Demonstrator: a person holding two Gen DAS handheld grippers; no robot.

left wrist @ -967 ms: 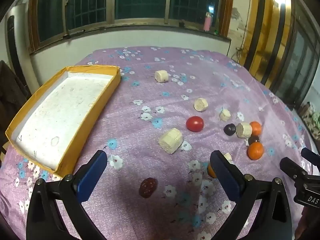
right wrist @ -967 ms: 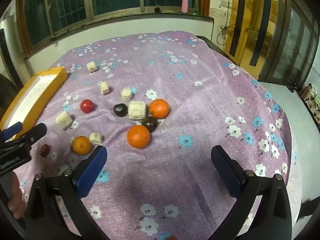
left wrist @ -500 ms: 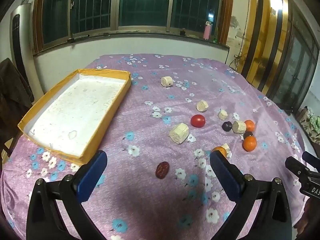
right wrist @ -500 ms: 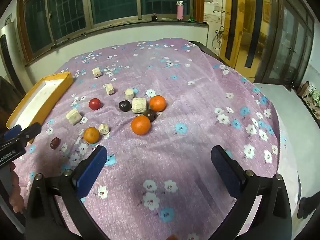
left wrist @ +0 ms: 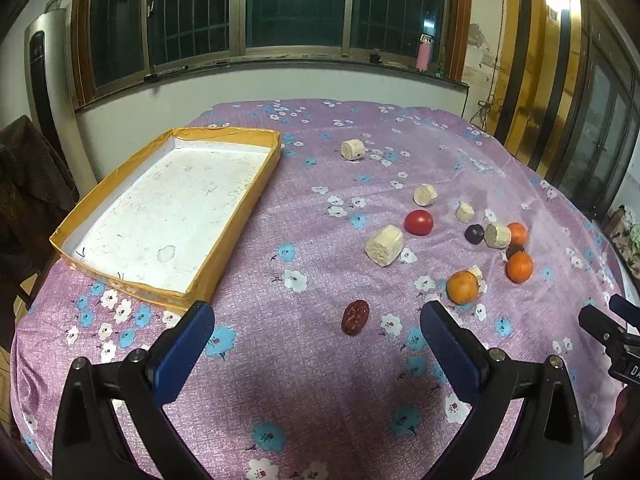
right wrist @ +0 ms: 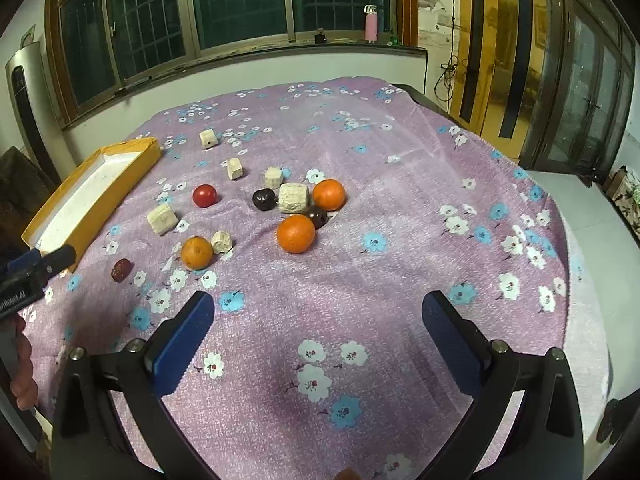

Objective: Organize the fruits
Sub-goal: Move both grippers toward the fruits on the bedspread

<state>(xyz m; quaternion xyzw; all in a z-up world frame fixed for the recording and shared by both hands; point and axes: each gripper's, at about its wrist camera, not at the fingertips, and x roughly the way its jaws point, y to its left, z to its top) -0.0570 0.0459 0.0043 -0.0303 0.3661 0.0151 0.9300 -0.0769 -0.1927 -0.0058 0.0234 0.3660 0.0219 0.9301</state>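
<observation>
Yellow box [left wrist: 236, 216]: holds nothing yet; sorting apparently not begun.
Fruit: oranges [right wrist: 296, 233], tomato [left wrist: 418, 222], date [left wrist: 355, 317] scattered on tablecloth [right wrist: 400, 280].
Left gripper [left wrist: 316, 340]: spread wide, unloaded.
Right gripper [right wrist: 318, 334]: likewise.

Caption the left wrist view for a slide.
Open left gripper above a floral tablecloth, with a red date just ahead and an empty yellow tray to its left.

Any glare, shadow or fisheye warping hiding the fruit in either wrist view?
Left wrist: sharp; a dark shadow falls below the date; window frames bow. Right wrist: oranges evenly lit; shadow between the fingers; lamp glare only on the far wall.
</observation>
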